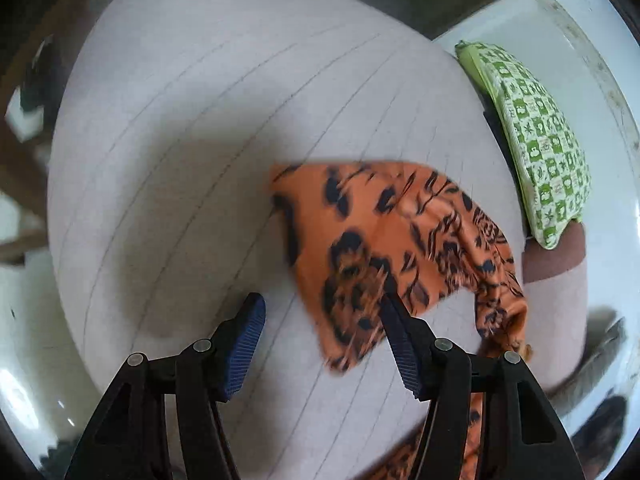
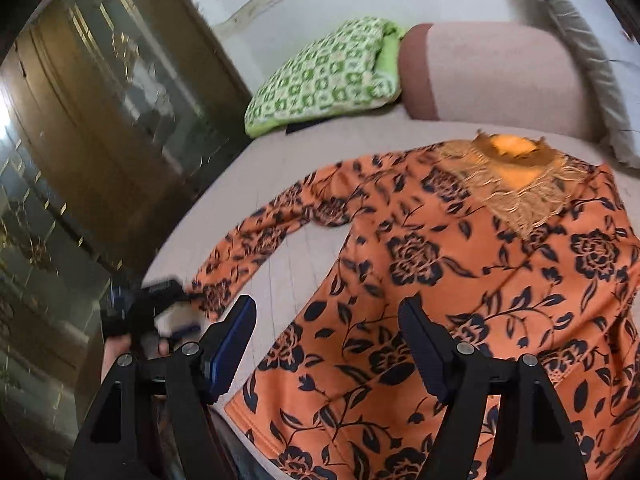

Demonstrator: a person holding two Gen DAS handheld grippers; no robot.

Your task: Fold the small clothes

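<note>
An orange top with a dark floral print (image 2: 460, 280) lies spread flat on a pale pink bed (image 2: 296, 268), its fringed neckline (image 2: 516, 184) at the far side and one long sleeve (image 2: 260, 244) stretched out left. My right gripper (image 2: 326, 324) is open and empty, hovering over the top's lower hem. My left gripper (image 1: 320, 320) is open above the sleeve end (image 1: 380, 240); its right finger overlaps the cloth, blurred. The left gripper also shows in the right wrist view (image 2: 160, 304) by the cuff.
A green patterned pillow (image 2: 324, 76) lies at the head of the bed, also in the left wrist view (image 1: 536, 136). A pink bolster (image 2: 492, 80) and a grey cushion (image 2: 580, 52) sit behind the top. A dark wooden cabinet (image 2: 100, 128) stands left of the bed.
</note>
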